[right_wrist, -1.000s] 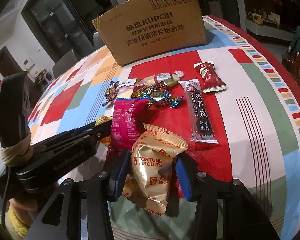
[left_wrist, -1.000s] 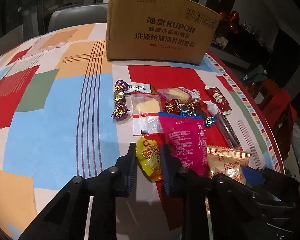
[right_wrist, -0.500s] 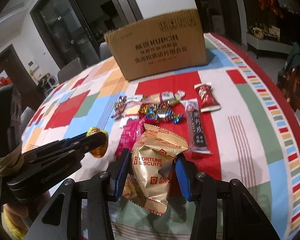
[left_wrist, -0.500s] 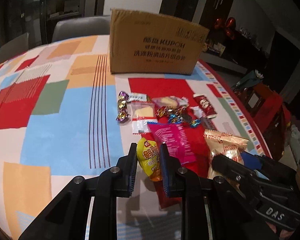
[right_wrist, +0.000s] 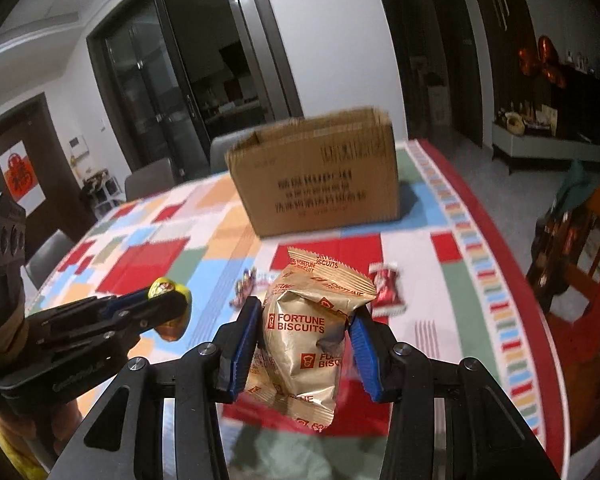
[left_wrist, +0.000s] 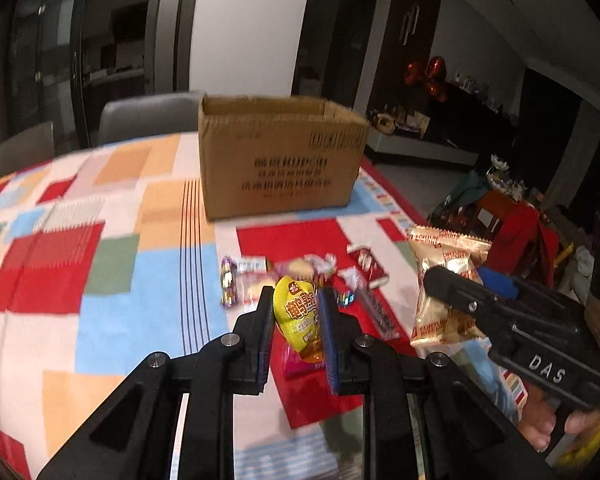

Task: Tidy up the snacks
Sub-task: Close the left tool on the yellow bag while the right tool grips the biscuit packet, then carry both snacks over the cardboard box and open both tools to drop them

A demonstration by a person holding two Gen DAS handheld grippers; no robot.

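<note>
Left wrist view: the left tongs grip a small yellow snack packet above the patchwork-clothed table; the open brown cardboard box stands far behind.

Right wrist view: the right tongs clamp a gold Fortune Biscuits bag, lifted clear of the table, box beyond.

dim room: white wall, dark glass doors, grey chairs.
</note>
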